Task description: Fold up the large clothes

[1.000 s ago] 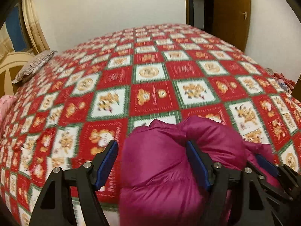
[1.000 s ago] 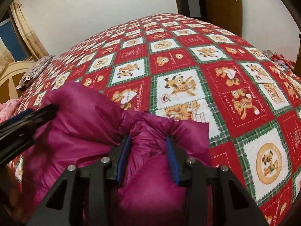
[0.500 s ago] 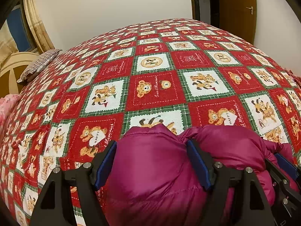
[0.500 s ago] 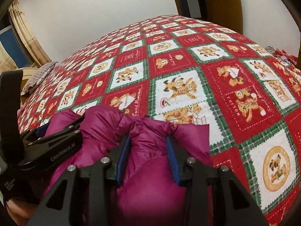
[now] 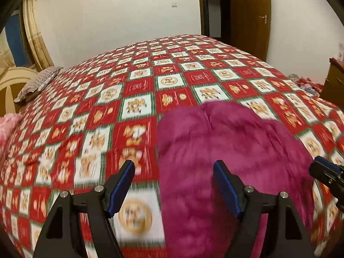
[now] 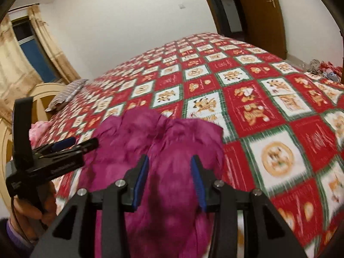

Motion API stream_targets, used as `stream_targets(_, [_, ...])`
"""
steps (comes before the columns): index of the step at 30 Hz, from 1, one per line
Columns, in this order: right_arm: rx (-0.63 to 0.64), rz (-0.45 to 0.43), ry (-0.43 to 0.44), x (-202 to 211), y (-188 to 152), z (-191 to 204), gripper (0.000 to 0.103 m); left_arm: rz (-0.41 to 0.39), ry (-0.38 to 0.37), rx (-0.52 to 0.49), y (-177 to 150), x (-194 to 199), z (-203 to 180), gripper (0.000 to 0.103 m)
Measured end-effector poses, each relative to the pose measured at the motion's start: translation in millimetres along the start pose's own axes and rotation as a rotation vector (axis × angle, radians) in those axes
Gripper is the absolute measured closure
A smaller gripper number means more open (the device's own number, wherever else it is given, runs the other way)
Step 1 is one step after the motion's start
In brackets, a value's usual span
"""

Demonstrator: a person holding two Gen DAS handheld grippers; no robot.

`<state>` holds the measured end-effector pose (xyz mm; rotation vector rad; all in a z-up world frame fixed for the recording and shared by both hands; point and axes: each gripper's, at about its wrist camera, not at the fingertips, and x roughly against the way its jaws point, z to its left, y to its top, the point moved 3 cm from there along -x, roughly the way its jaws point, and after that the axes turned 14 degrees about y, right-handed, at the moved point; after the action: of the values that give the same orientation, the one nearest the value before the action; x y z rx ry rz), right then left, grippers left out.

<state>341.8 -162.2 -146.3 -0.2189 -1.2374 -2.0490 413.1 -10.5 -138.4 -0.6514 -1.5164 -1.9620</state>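
I am seeing the jacket (image 5: 225,150) lying on the bedspread (image 5: 150,81) at its near edge; a pillow (image 5: 36,83) is sitting far left; a door (image 5: 251,17) is standing behind.

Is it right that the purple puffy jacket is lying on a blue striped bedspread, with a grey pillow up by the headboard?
Not quite. The bedspread is not blue striped; it is a red, white and green check printed with teddy bears, as both wrist views show. The rest holds: the purple jacket lies on it, and the grey pillow sits by the headboard in the left wrist view.
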Motion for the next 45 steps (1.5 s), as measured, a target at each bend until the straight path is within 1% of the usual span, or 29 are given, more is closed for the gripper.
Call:
stream_targets(2, [-0.006,0.015,0.006,3.9,-14.9,2.4,0.059,0.027,0.001,0.023,-14.5,0.1,1.1,0.027])
stream_targets(5, [-0.031,0.053,0.002,-7.0,-27.7,-1.3,0.057,0.065,-0.005,0.071,-28.4,-7.5,-3.0,0.027])
stream_targets(9, [-0.087,0.069,0.012,-20.5,-32.7,-12.5,0.054,0.061,0.014,0.081,-31.3,-12.1,-9.1,0.026])
stream_targets(11, [-0.116,0.085,0.002,-25.5,-36.5,-18.6,0.047,0.058,0.02,0.091,-33.3,-13.8,-10.6,0.026])
stream_targets(12, [-0.137,0.083,0.009,-27.3,-38.0,-21.6,0.047,0.054,0.021,0.09,-34.4,-13.7,-10.1,0.026])
stream_targets(14, [-0.142,0.08,0.01,-24.7,-39.0,-22.6,0.046,0.048,0.004,0.093,-36.7,-11.6,-6.6,0.026])
stream_targets(17, [-0.134,0.088,0.019,-12.5,-37.0,-18.4,0.046,0.093,-0.08,0.122,-39.5,-5.3,12.1,0.026])
stream_targets(19, [-0.112,0.057,0.029,6.3,-33.5,-15.6,0.046,0.08,-0.095,0.163,-42.0,4.1,32.8,0.026])
stream_targets(20, [-0.08,0.028,0.023,19.7,-31.0,-13.1,0.043,0.063,-0.096,0.185,-43.2,8.5,42.5,0.025])
stream_targets(21, [-0.047,0.008,0.011,30.6,-28.9,-11.2,0.043,0.055,-0.097,0.199,-44.0,10.8,49.2,0.024])
stream_targets(22, [-0.011,-0.009,0.001,41.9,-26.7,-9.1,0.039,0.053,-0.094,0.221,-44.6,11.9,58.5,0.022])
stream_targets(23, [0.019,-0.022,-0.009,51.3,-24.7,-7.7,0.028,0.062,-0.083,0.238,-44.6,10.6,64.8,0.021])
stream_targets(24, [0.046,-0.039,-0.02,61.6,-22.8,-6.3,0.021,0.069,-0.076,0.243,-44.4,9.0,66.9,0.021])
stream_targets(25, [0.068,-0.054,-0.024,68.8,-21.0,-5.2,0.012,0.081,-0.065,0.243,-43.4,5.9,67.4,0.021])
stream_targets(26, [0.087,-0.062,-0.026,71.9,-20.3,-3.3,0.009,0.088,-0.061,0.24,-42.9,3.8,67.1,0.021])
stream_targets(29, [0.151,-0.065,-0.053,77.0,-15.3,7.2,0.009,0.096,-0.042,0.21,-41.8,2.5,58.4,0.021])
stream_targets(32, [0.212,-0.091,-0.07,81.5,-12.1,20.1,0.009,0.052,0.012,0.134,-38.8,12.7,47.1,0.021])
stream_targets(34, [0.254,-0.11,-0.075,86.1,-10.9,26.6,0.009,0.025,0.041,0.101,-36.1,19.0,44.0,0.021])
stream_targets(37, [0.31,-0.117,-0.092,86.3,-10.3,35.0,0.002,0.002,0.047,0.092,-32.4,25.6,43.7,0.021])
stream_targets(38, [0.322,-0.115,-0.102,83.1,-10.4,36.1,0.002,-0.001,0.047,0.092,-30.9,26.9,43.4,0.021])
stream_targets(41, [0.292,-0.084,-0.1,67.7,-10.3,30.6,0.002,0.005,0.045,0.086,-28.7,25.6,41.1,0.021])
stream_targets(42, [0.271,-0.075,-0.085,64.0,-10.2,26.7,0.002,0.006,0.044,0.085,-28.6,24.8,40.3,0.021])
stream_targets(45, [0.162,-0.044,-0.031,49.1,-9.1,12.4,0.002,0.029,0.002,0.115,-27.8,18.3,38.6,0.021])
